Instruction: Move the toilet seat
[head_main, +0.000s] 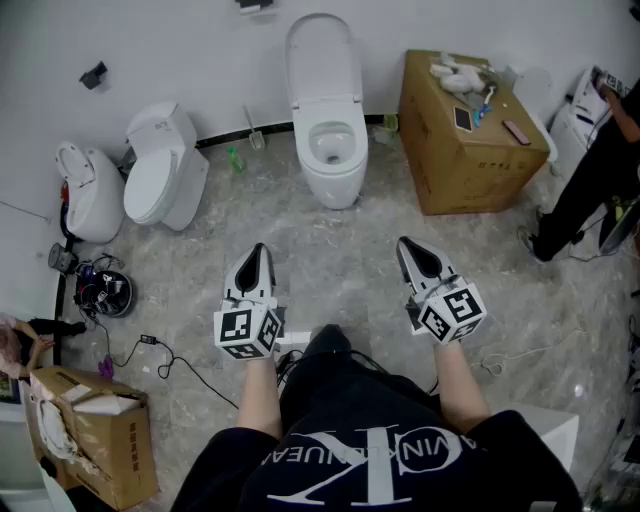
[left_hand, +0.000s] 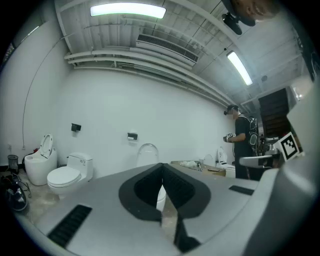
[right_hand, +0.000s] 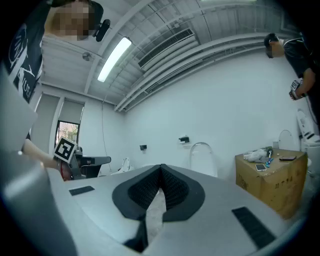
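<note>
We take the central toilet as the reference.

**Grippers.** The left gripper and the right gripper are both held in front of the toilet, well apart from it and pointing toward it. On each gripper the jaws are fully closed, tip against tip. Neither holds or touches anything.

**Gripper construction.** Each body is smooth, matte grey and tapers to a point. The inner pads are black and finely ribbed. A marker cube with black-and-white square patterns sits at the rear of each gripper.

**Task item.** The toilet seat stands upright at the back of the toilet, leaning on the white wall. It is a white, glossy, elongated oval. We cannot tell whether lid and ring are both raised. The bowl below is open.

**Surroundings.** A brown cardboard box stands just right of the toilet. The floor in front of the toilet is grey, marbled and polished.
</note>
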